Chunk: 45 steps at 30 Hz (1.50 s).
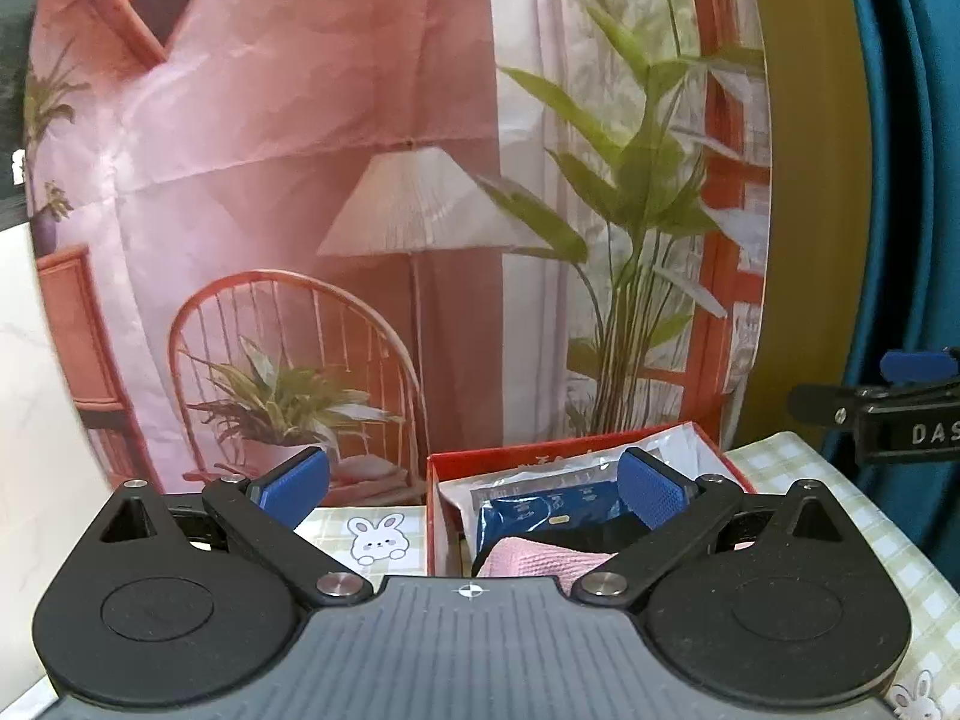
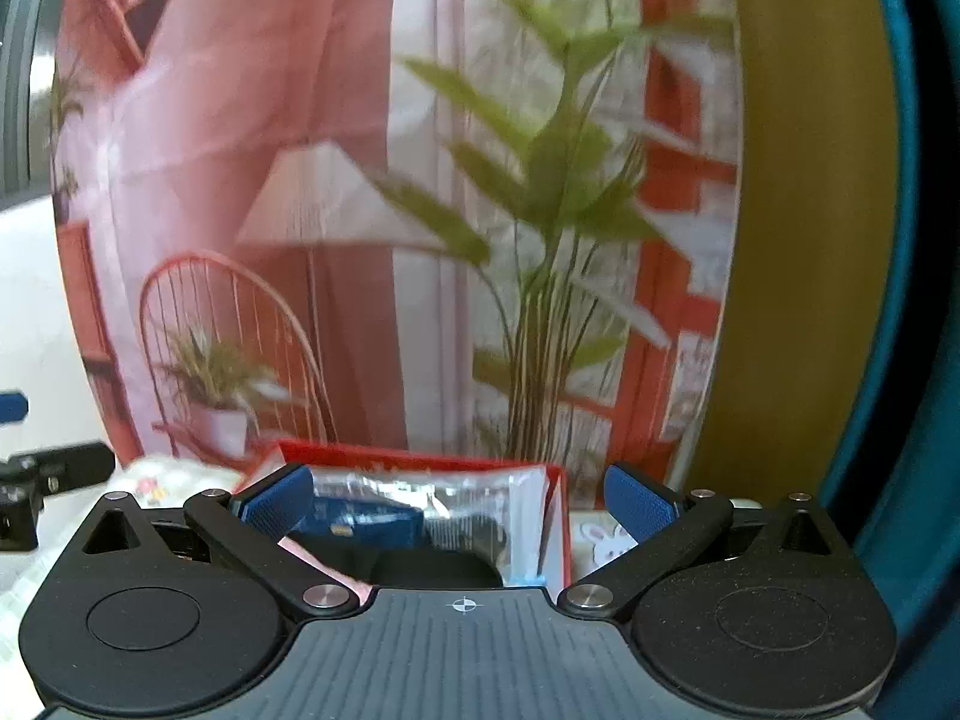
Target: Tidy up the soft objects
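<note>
A red box (image 1: 576, 450) (image 2: 420, 459) stands on the checked tablecloth (image 1: 780, 462), holding a dark blue item in a clear plastic bag (image 1: 540, 510) (image 2: 372, 519), a pink cloth (image 1: 534, 558) and something black (image 2: 432, 570). My left gripper (image 1: 474, 489) hangs above the box's near side, jaws wide apart, nothing between its blue pads (image 1: 297, 480). My right gripper (image 2: 459, 501) is likewise open and empty above the box. The right gripper's tip also shows at the right edge of the left wrist view (image 1: 900, 408).
A printed backdrop (image 1: 360, 180) showing a lamp, a chair and plants hangs just behind the box. A teal curtain (image 1: 900, 180) lies to the right and a white wall (image 1: 24, 390) to the left. A rabbit sticker (image 1: 375, 537) lies left of the box.
</note>
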Motion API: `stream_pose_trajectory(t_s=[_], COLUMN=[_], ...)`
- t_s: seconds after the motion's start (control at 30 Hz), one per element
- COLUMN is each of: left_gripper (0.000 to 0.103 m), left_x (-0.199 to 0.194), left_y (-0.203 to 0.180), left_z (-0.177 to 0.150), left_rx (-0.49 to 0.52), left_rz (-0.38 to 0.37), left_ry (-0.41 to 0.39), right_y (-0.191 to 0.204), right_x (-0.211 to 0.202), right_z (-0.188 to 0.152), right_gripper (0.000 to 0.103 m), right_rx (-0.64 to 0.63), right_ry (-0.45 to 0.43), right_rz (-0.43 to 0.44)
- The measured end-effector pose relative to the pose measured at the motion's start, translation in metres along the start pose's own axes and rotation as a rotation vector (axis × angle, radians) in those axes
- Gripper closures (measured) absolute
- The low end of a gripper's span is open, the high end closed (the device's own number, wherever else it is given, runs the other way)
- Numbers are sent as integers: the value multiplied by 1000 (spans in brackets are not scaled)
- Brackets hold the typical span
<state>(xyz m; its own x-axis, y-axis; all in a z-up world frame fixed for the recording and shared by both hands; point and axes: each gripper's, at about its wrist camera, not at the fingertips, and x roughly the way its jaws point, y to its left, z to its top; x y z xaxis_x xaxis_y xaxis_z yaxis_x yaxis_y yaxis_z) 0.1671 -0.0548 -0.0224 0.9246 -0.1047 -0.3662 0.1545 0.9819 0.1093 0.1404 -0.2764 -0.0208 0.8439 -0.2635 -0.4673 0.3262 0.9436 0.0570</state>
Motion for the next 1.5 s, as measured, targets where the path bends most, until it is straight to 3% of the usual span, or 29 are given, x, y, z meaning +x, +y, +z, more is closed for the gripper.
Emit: stream_pose_trajectory(t_s=[0.47,0.7,1.5], left_gripper=[0,0,0], left_x=[-104,-130,-136], left_y=[10,14,21], left_z=[5,-6,-14], left_rx=[-4,-29,-53], left_rz=[90,101,96], left_ry=[-131,-136,-123], right_y=[23,33,31], right_x=[-111,-154,-169], right_z=[12,-2,-19], right_gripper=[0,0,0], right_rx=[-35,-8,31], right_ry=[-145,-201,-173], right_rz=[-38,-19,-34])
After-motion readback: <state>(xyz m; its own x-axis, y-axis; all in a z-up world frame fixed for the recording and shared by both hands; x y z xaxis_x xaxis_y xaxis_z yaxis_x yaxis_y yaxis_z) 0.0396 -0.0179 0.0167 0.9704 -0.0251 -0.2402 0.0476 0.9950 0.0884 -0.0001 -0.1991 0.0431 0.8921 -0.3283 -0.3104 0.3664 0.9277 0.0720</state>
